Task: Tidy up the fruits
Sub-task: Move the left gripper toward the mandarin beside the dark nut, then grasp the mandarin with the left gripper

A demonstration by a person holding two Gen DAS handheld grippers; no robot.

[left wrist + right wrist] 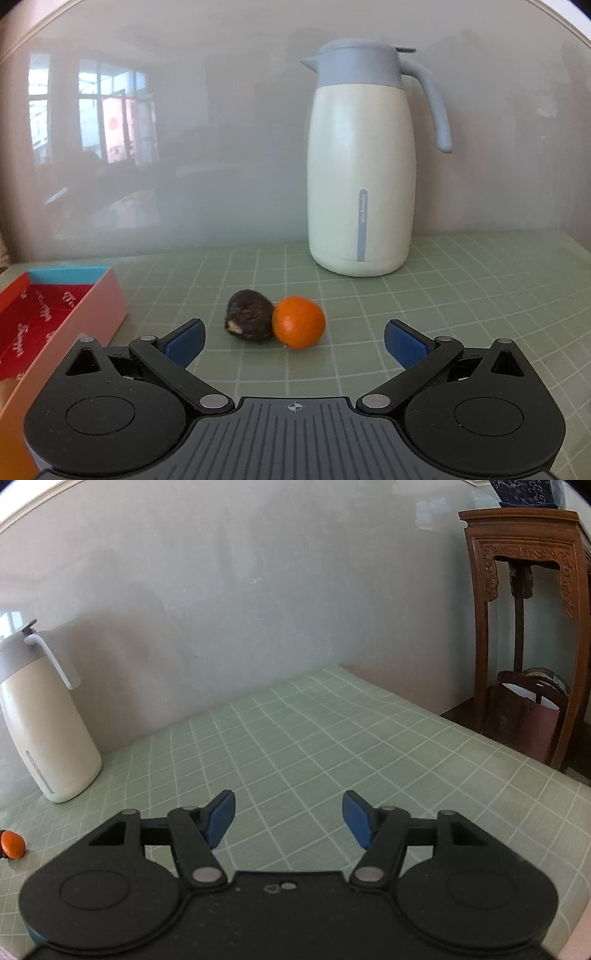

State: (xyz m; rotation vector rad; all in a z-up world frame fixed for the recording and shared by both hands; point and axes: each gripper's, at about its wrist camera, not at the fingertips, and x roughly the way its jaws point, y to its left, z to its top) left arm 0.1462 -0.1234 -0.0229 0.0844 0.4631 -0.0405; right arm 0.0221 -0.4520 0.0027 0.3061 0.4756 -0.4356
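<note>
Orange (pixel 299 322) touching dark fruit (pixel 249 316) at frame centre, just beyond wide-open, empty left gripper (pixel 294 341), right gripper (pixel 288 818) half-open, empty

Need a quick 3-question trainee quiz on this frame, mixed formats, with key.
1. True or false: the orange touches the dark brown fruit.
2. The open box with the red inside lies on which side of the fruits in the left wrist view? A) left B) right C) behind
3. Fill in: the left gripper and right gripper both hold ____.

Key: 1 true; 2 A; 3 nothing, since both stand open above the green grid mat.
</note>
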